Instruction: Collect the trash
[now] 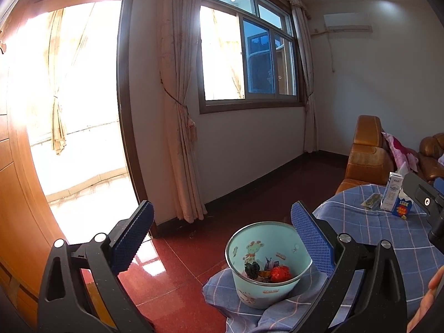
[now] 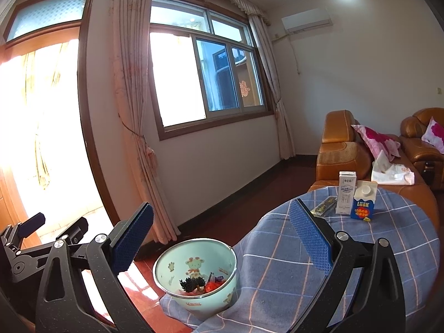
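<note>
A pale blue bin with a giraffe print rests on the blue checked cloth at the table's near left edge. It holds red, dark and purple scraps. My left gripper hovers open above the bin with nothing between its fingers. In the right wrist view the bin sits low between the fingers of my right gripper, which is open and empty. Far across the cloth stand a white carton and a blue carton, with a flat wrapper lying beside them.
A brown leather sofa with pink pillows stands behind the table, and a white bag lies on its seat. Red tiled floor spreads left toward a bright balcony door and curtains. A hand shows at the lower right.
</note>
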Tool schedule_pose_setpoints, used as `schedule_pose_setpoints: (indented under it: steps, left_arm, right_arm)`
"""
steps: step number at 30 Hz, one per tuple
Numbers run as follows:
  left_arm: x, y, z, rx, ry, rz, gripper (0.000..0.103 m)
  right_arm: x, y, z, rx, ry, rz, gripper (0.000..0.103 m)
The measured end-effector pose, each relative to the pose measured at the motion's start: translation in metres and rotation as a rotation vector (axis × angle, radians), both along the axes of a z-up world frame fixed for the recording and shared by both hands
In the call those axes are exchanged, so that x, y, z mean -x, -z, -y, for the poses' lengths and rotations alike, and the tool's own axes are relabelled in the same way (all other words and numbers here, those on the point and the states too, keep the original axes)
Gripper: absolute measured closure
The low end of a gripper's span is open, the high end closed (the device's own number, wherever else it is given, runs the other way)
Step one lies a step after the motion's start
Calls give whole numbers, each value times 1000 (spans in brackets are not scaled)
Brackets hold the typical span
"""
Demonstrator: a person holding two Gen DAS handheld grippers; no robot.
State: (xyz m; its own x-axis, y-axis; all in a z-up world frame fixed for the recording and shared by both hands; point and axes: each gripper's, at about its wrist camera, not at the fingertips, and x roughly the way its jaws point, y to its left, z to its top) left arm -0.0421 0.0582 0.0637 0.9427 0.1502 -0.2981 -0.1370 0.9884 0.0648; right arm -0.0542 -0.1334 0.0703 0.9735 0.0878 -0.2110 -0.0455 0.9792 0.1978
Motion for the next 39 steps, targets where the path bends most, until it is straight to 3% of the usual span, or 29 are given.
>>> schedule_pose_setpoints:
  steps: [39]
  left_arm:
    - [-2, 0, -3, 10, -9, -7, 6]
  right_arm:
    - [-4, 9, 2, 2, 31, -35, 7]
